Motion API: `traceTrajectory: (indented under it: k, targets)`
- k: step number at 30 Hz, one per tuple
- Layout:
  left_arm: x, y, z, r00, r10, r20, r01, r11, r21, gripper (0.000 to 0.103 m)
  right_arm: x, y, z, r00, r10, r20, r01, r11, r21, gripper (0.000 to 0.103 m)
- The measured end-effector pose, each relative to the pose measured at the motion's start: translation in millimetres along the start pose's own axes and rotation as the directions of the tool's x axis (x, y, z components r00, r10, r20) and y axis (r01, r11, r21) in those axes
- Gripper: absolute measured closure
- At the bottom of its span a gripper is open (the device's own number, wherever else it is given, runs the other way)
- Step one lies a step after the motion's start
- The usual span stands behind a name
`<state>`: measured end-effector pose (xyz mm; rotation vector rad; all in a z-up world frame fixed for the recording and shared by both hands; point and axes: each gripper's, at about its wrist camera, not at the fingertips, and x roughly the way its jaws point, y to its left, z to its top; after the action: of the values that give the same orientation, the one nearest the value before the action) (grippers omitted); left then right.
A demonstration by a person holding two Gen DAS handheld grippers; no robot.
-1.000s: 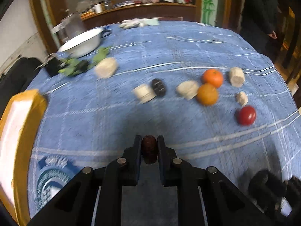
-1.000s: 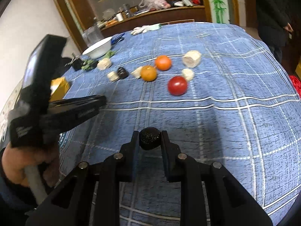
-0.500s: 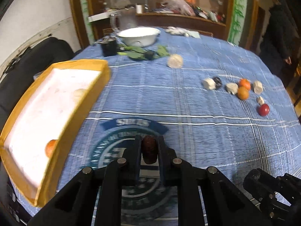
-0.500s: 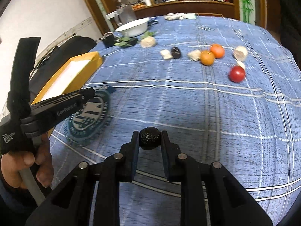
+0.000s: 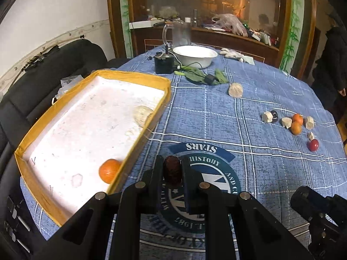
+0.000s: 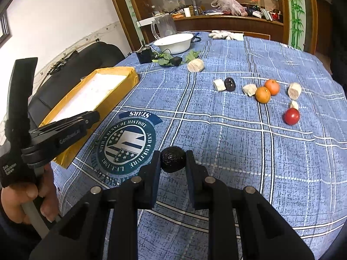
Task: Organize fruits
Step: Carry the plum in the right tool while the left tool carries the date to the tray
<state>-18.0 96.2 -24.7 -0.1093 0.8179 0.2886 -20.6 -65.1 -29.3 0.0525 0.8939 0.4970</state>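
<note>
My left gripper [image 5: 172, 173] is shut on a dark red date [image 5: 172, 170], held just right of the yellow-rimmed tray [image 5: 138, 143]. Inside the tray lie an orange [image 5: 109, 170] and a pale round piece [image 5: 142, 114]. My right gripper [image 6: 173, 160] is shut on a black wrinkled fruit [image 6: 173, 159] above the blue checked cloth. Far right on the cloth sit two oranges [image 6: 263, 95], a red tomato [image 6: 291, 116], a dark fruit [image 6: 229, 84] and several pale chunks [image 6: 294, 90]. The left gripper [image 6: 92, 118] also shows in the right wrist view, beside the tray [image 6: 121, 88].
At the table's far side stand a white bowl [image 5: 195, 56], a clear jug [image 5: 177, 35], a black box [image 5: 163, 64], green leaves [image 5: 196, 77] and white gloves [image 5: 233, 53]. A dark chair [image 5: 54, 65] lies behind the tray. A person in dark clothes [image 5: 331, 65] stands at right.
Both grippers have swung left, away from the fruit cluster and toward the tray, each still holding its fruit. The tray now fills the left wrist view's left side.
</note>
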Motion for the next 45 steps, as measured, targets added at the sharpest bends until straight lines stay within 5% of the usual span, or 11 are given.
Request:
traceTrajectory:
  k: [27,45]
  targets:
    - [-20,82,6,0.988,0.148,0.044,-0.141,0.981,-0.131,0.089,11,80,51,0.993,0.082,0.080,-0.069,0.985,-0.158,0.079]
    - [15,160,18,0.960,0.280,-0.009,-0.273,0.929,-0.249,0.089,95,159,89,0.993,0.119,0.028,-0.105,0.948,-0.300,0.079]
